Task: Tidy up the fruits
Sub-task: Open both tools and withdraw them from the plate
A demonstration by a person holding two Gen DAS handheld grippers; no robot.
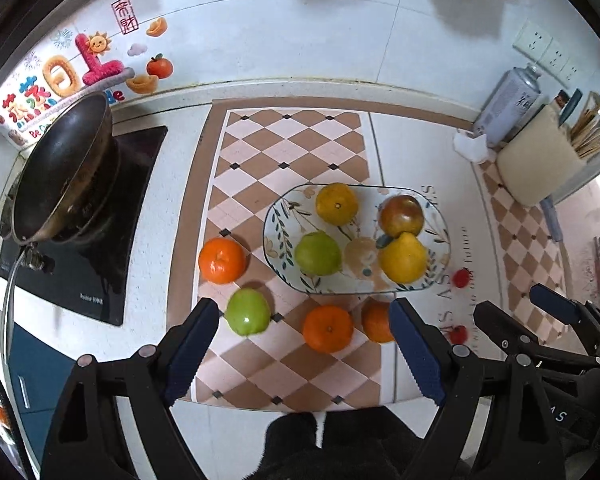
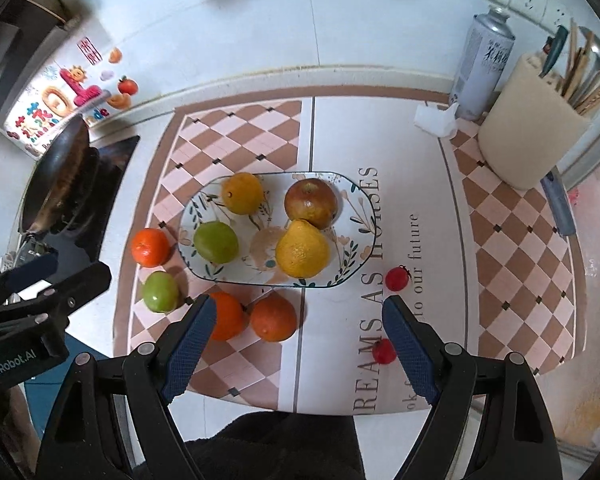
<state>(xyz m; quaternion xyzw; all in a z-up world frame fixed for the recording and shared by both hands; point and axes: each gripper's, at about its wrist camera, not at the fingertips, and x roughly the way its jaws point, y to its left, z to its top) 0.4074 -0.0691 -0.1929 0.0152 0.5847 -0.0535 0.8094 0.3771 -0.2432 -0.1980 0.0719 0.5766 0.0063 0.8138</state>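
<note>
Above the mat, both grippers [image 1: 304,344] [image 2: 296,340] wide apart (nothing held).

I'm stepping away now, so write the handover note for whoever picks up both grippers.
Left gripper: open, empty, hovering over the checkered mat.
Right gripper: open, empty.
Done: the oval floral plate holds four fruits: yellow-orange citrus, reddish-brown apple, green apple, yellow pear-shaped fruit.
Left on the mat: three orange tangerines, one small green apple, and two small red cherry-like fruits on the right.
</note>
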